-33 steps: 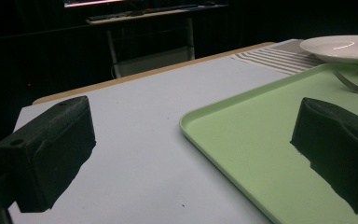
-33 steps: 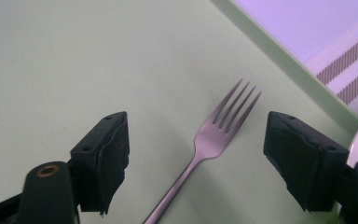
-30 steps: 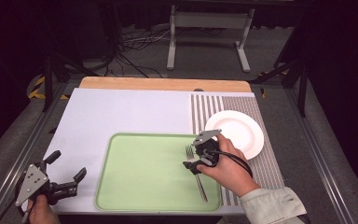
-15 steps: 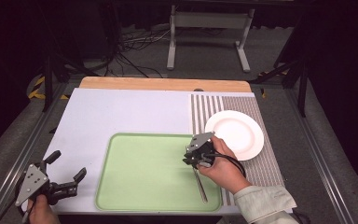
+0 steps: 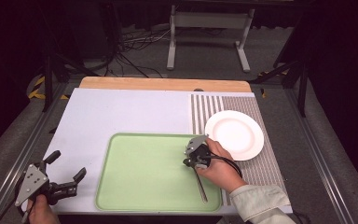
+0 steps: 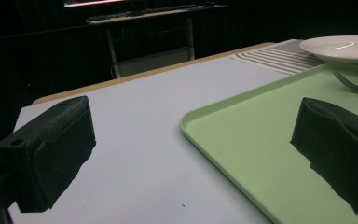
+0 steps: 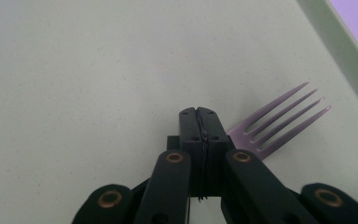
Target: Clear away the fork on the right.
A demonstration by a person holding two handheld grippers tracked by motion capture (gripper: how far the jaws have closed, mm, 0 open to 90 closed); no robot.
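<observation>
The right gripper (image 5: 192, 157) stands over the right part of the green tray (image 5: 140, 177), just beside the white plate (image 5: 235, 134) on the striped mat (image 5: 256, 163). Its jaws have just been closing and now meet pad to pad in the right gripper view, with no gap visible between them. The fork (image 7: 279, 120) lies flat on the tray; its tines emerge beside and beneath the closed jaws, its handle (image 5: 201, 186) running back toward the person's wrist. Whether the pads have caught the fork's neck cannot be told: the jaws appear shut above or alongside it rather than around it. Risk, in my judgement: a lift from here may come up empty, or with a marginal pinch that lets the fork pivot and drop back on the tray, or slide toward the tray's rim. The cause would be flat, thin metal offering little to grip. The left gripper (image 5: 63, 182) rests off the tray's left edge, jaws wide apart, holding nothing.
</observation>
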